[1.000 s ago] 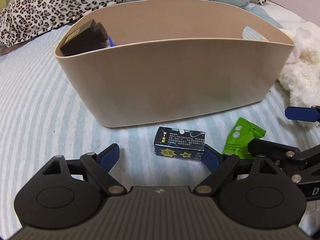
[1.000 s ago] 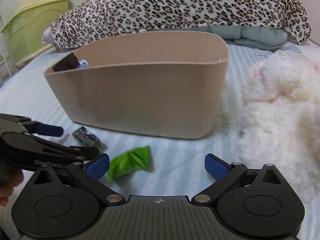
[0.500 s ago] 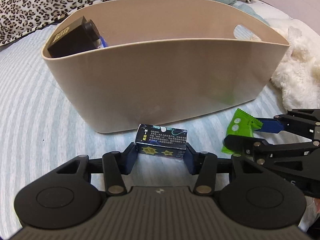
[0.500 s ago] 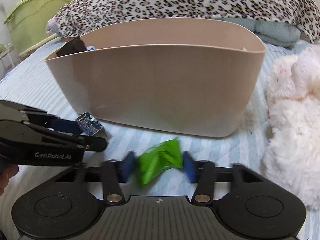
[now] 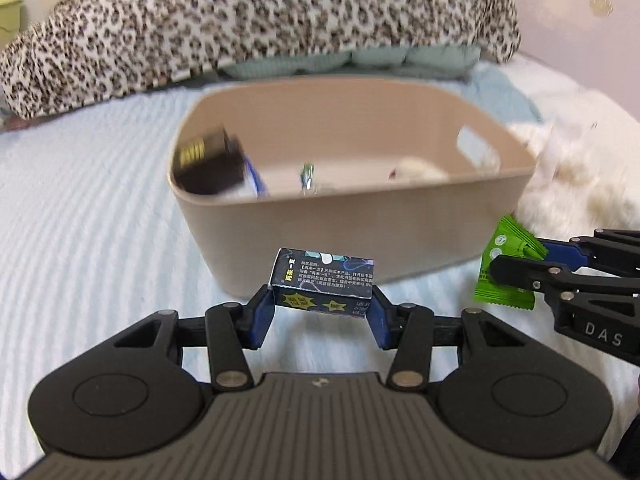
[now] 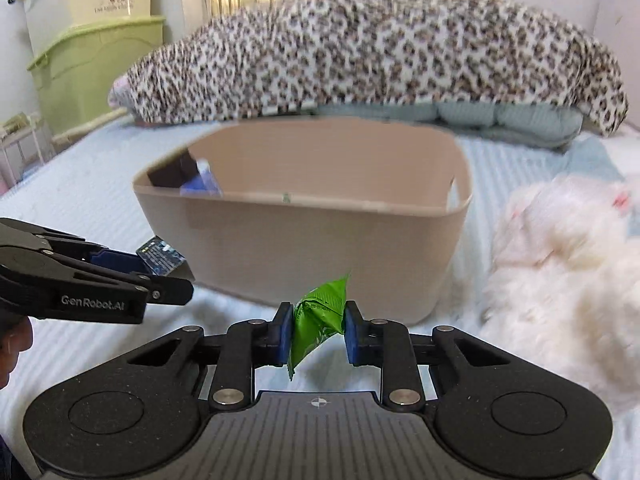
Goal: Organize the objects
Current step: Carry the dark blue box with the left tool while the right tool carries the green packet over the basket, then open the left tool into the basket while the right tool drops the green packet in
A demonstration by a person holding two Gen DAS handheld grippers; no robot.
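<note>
Left hand-held gripper (image 5: 321,317) clamps a glossy rectangular carton (image 5: 322,285); right hand-held gripper (image 6: 314,335) pinches a crinkled green sachet (image 6: 318,320), smooth beige tub (image 6: 312,248) at twelve o'clock.

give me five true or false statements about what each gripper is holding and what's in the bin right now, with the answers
1. The left gripper is shut on the small dark box. True.
2. The right gripper is open with nothing between its fingers. False: it is shut on the green packet.
3. The beige bin has nothing in it. False: a black box leans in its left end, with other small items beside it.
4. The green packet is held in front of the bin, not inside it. True.
5. A leopard-print blanket lies behind the bin. True.
</note>
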